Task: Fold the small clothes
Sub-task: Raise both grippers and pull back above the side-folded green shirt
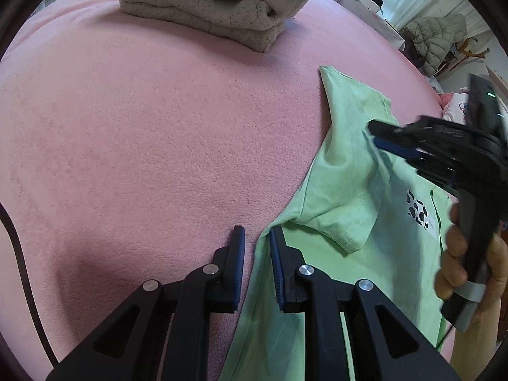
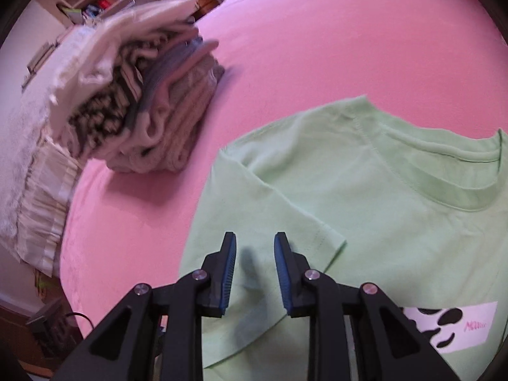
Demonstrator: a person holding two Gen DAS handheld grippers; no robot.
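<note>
Green T-shirt (image 2: 365,190) lies flat; left claw (image 1: 257,238) gapes at its edge, right claw (image 2: 255,247) hovers released.

Pink script on T-shirt (image 2: 412,190) patch — illegible

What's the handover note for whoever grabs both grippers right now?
Left gripper: open, low at the side edge of the light green cotton T-shirt; fabric runs between its jaws, not clamped.
Right gripper: open, empty, over the shirt near its folded-in sleeve.
The shirt lies front up on the pink fleece blanket, printed patch showing, one sleeve laid over the chest.
The stack of folded beige and striped clothes sits apart, further back on the blanket.
Done: earlier garments stacked, one sleeve in.
Left: fold the body, then probably add it to the stack.
</note>
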